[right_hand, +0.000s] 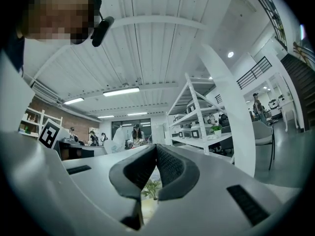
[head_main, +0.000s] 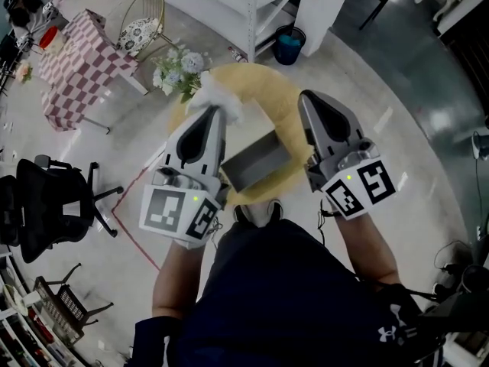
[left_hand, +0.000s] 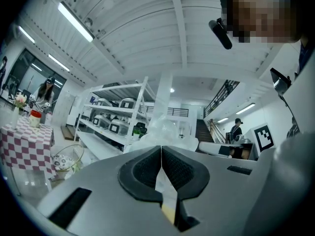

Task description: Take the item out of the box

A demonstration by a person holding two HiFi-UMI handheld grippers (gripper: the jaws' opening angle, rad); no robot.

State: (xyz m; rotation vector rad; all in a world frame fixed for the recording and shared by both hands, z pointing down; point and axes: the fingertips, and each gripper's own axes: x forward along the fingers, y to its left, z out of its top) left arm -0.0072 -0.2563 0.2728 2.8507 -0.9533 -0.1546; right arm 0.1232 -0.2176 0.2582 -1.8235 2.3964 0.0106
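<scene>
Two grippers flank the grey box [head_main: 256, 161] over a round yellow table [head_main: 284, 102] in the head view, the left gripper [head_main: 215, 113] holding a crumpled white item [head_main: 220, 96] outside the box; left gripper view, jaws clamped on that translucent item; right gripper view, the right gripper [head_main: 309, 99] closed at the tips, empty.

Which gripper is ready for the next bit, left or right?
Left, probably. The left gripper is shut on the white wrapped item, already outside the box, so it can set it down. The right gripper is shut, empty.

Under Armour logo [head_main: 382, 332] on dark clothing [head_main: 290, 297].
</scene>
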